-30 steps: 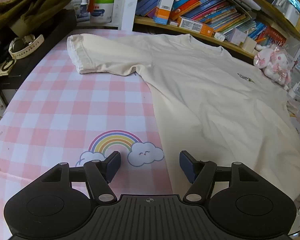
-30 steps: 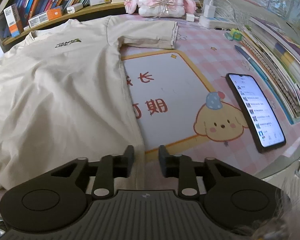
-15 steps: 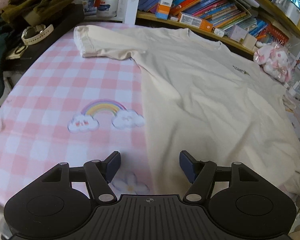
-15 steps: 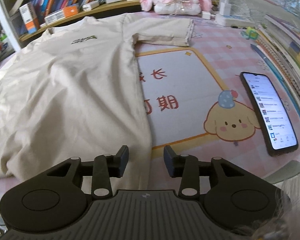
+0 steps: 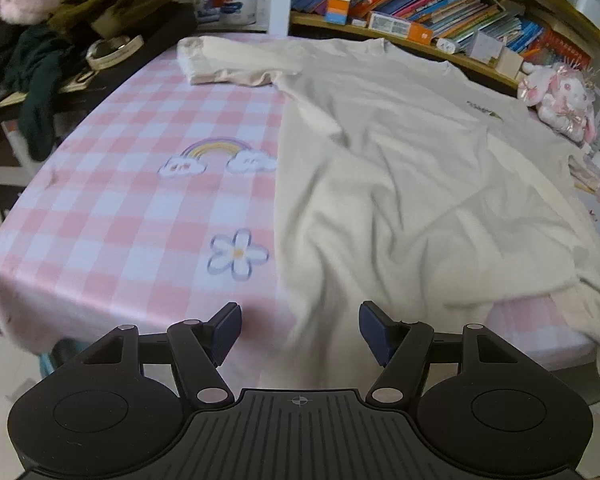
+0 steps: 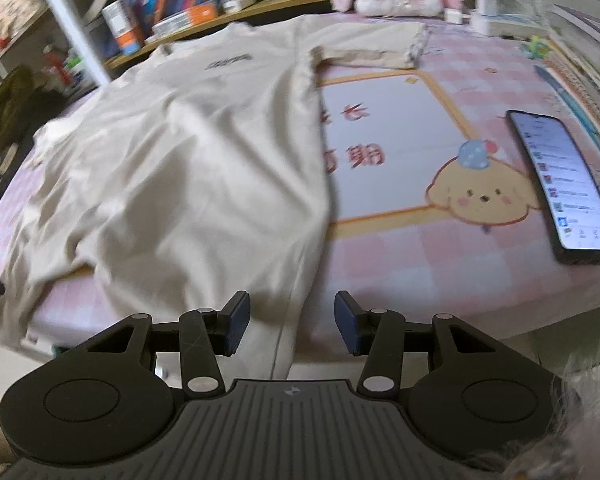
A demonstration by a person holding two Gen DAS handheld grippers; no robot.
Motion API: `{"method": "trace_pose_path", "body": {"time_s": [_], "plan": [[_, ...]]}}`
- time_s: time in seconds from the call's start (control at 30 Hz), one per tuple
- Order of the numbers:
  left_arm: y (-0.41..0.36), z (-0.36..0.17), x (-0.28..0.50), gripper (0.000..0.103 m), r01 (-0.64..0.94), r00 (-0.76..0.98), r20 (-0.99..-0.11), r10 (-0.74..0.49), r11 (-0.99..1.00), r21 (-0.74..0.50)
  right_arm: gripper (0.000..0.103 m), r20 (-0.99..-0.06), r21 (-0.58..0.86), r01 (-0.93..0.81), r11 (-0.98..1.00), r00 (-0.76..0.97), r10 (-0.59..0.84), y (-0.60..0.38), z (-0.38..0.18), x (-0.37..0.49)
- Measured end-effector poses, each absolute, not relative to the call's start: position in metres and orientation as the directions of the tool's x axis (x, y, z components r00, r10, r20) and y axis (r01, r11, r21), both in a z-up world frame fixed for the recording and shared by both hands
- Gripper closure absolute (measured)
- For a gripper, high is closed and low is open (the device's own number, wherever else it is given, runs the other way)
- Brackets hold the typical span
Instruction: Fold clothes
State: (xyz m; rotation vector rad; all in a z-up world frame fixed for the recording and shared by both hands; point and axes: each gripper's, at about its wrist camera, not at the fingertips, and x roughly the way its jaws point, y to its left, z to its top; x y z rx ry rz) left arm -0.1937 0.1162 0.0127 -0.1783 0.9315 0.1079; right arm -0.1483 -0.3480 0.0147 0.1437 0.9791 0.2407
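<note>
A cream short-sleeved T-shirt (image 5: 400, 168) lies spread face up on a pink checked table, its hem hanging over the near edge; it also shows in the right wrist view (image 6: 188, 168). My left gripper (image 5: 300, 334) is open and empty, at the near table edge by the shirt's left hem corner. My right gripper (image 6: 290, 326) is open and empty, with the shirt's right hem corner hanging between its blue fingertips (image 6: 236, 322).
A lit phone (image 6: 564, 184) lies on the table at the right. A pink plush rabbit (image 5: 560, 96) sits at the far edge. Bookshelves (image 5: 420, 4) stand behind the table. Dark clothes and a watch (image 5: 112, 50) lie on a stand at the left.
Both grippers have drawn back toward the table's near edge, so more of the table and the shirt's hem show. The right gripper's jaws have opened wider.
</note>
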Motion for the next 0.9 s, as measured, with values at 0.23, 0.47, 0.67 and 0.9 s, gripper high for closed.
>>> {"method": "trace_pose_path", "body": {"time_s": [0.23, 0.47, 0.67, 0.9], "plan": [[0.109, 0.003, -0.213, 0.037, -0.215, 0.584, -0.811, 0.039, 0.971, -0.108, 0.064, -0.799, 0.146, -0.233, 0.962, 0.545, 0.253, -0.341, 0.011, -0.16], [0.102, -0.011, -0.216, 0.038, -0.24, 0.575, -0.818, 0.016, 0.959, -0.149, 0.07, -0.796, 0.082, -0.278, 0.957, 0.56, 0.231, -0.337, 0.009, -0.165], [0.108, -0.011, -0.218, 0.092, -0.244, 0.59, -0.806, -0.052, 0.94, -0.239, 0.096, -0.794, 0.083, -0.28, 0.956, 0.562, 0.233, -0.343, 0.009, -0.166], [0.125, 0.035, -0.228, 0.097, -0.208, 0.685, -0.724, -0.086, 0.928, -0.308, 0.1, -0.75, 0.179, -0.231, 0.956, 0.598, 0.285, -0.362, 0.031, -0.167]]}}
